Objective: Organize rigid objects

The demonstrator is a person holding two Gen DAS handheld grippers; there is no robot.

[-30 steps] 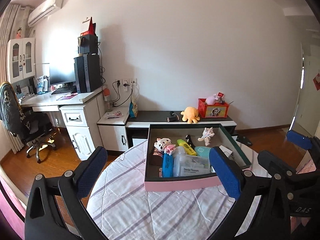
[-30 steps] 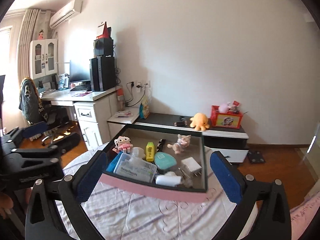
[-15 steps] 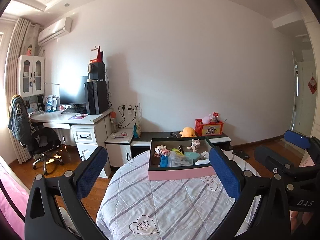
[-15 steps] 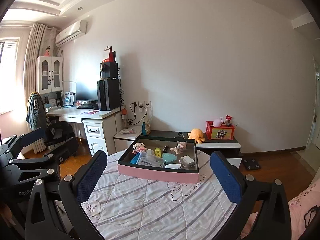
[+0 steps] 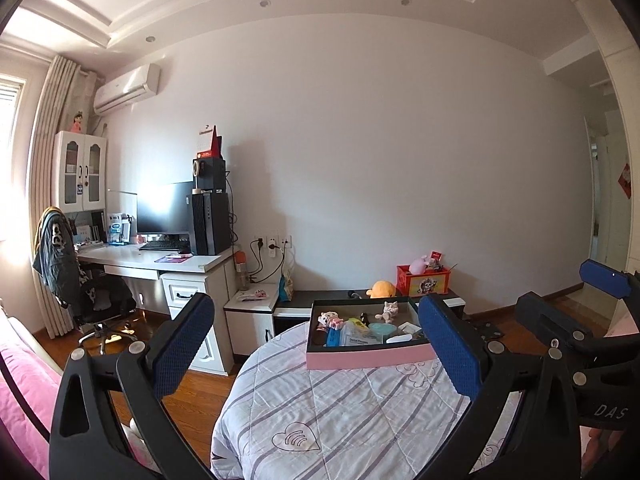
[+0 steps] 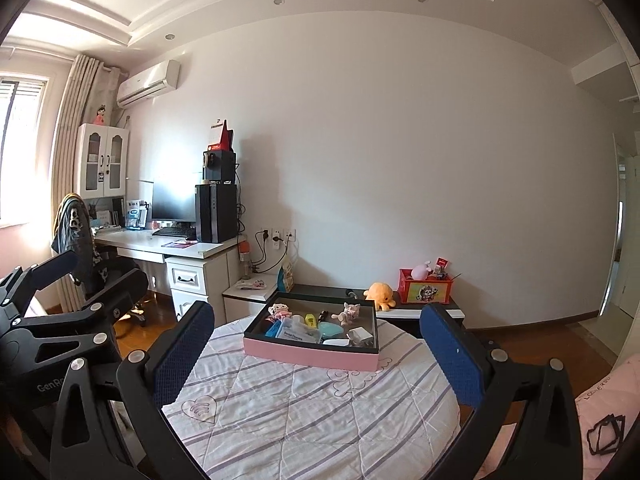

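A pink box with a dark rim (image 5: 370, 356) (image 6: 310, 354) sits on the far part of a round table under a striped quilted cloth (image 5: 340, 408) (image 6: 312, 404). Inside lie several small items: a cat figurine (image 5: 389, 310) (image 6: 350, 312), a small white and pink toy (image 5: 330, 318) (image 6: 280, 311), a clear dental floss pack (image 5: 358, 338) (image 6: 298, 333), a teal case (image 6: 331, 329) and a white charger (image 6: 362, 335). My left gripper (image 5: 318, 354) is open, well back from the box. My right gripper (image 6: 316, 354) is open too, equally far back, and empty.
A white desk (image 5: 160, 262) with a monitor and a tower PC stands at the left, an office chair (image 5: 86, 292) beside it. A low dark cabinet (image 6: 400, 306) behind the table carries an orange plush (image 6: 380, 294) and a red box (image 6: 425, 290). Wooden floor surrounds the table.
Both grippers have pulled back and up from the box, which now looks smaller and farther away. Both stay open and empty. The items in the box have not moved.
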